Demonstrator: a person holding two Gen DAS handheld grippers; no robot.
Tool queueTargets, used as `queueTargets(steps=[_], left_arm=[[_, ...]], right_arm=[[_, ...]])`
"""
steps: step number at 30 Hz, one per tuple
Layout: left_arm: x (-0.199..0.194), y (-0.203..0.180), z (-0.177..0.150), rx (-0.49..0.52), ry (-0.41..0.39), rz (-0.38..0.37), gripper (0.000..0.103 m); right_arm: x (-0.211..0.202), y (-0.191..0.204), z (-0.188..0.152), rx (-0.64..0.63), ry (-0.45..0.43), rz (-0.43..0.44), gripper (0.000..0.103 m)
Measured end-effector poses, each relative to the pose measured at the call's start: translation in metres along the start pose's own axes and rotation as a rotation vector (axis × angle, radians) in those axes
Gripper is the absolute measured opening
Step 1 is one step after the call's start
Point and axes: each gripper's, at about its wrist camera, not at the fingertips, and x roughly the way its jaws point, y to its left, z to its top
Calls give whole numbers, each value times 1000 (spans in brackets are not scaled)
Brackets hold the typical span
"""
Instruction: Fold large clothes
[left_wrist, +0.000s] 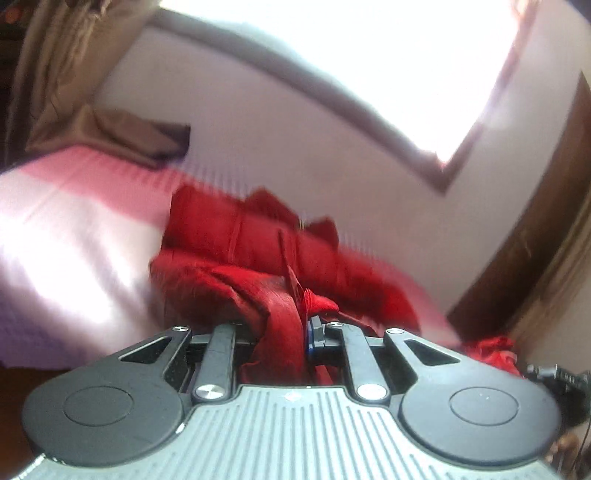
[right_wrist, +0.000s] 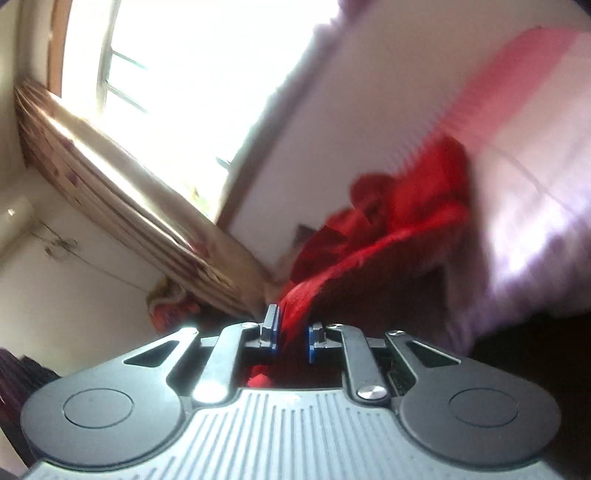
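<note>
Clamping red garment (left_wrist: 258, 236), left gripper (left_wrist: 295, 332), right gripper (right_wrist: 291, 332) tilted

Your garment (left_wrist: 236, 236) is a deep, plain red, with no print showing through the blur. It lies on a bed (left_wrist: 74, 221) whose cover runs in broad bands of pink and pale lilac-white. Your left gripper (left_wrist: 291, 332) is black with blue pads and a grey ribbed body; your right gripper (right_wrist: 291, 332) has the same colours. The wall (left_wrist: 258, 129) is off-white, the window frame (left_wrist: 424, 155) brown, and the curtain (right_wrist: 129, 206) tan with darker stripes.
</note>
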Motion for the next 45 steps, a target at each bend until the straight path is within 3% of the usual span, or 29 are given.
queueTargets(steps=[5,11,19,27,31,33,35,36,37,38,39,40,42,45], left_arm=[[24,-12,46,-58,-78,17,17],[79,-22,98,-55,-102,47,18],[179,-18,124,-42,-54,132,21],[233,17,124,-175,51,186,25],[236,20,126,-185,65,177,26],[236,16,126,-172,74,177,28],[239,16,127,-167,86,177,31],[238,16,128,-170,87,177,35],[238,16,128,-172,80,175,48],[237,17,128,-178,68,162,58],[235,18,127,-188,56,150,79],[233,17,126,-196,34,153,92],[226,13,126,-179,-30,153,102],[220,0,129,-108,-65,182,103]], right_arm=[[24,11,45,-22,-53,9,13],[72,2,104,-13,-88,-61,13],[149,-57,162,92,-98,-180,13],[207,-123,174,247,-75,-222,15],[215,-138,177,325,-85,-191,26],[212,-142,176,372,-102,-140,38],[204,-141,176,377,-124,-97,62],[198,-137,176,359,-144,-96,68],[191,-132,175,331,-171,-108,76],[184,-126,176,296,-194,-120,76],[180,-120,177,260,-201,-118,76],[175,-111,177,208,-198,-119,76],[172,-88,176,67,-188,-152,75],[183,-40,160,-239,-109,-231,60]])
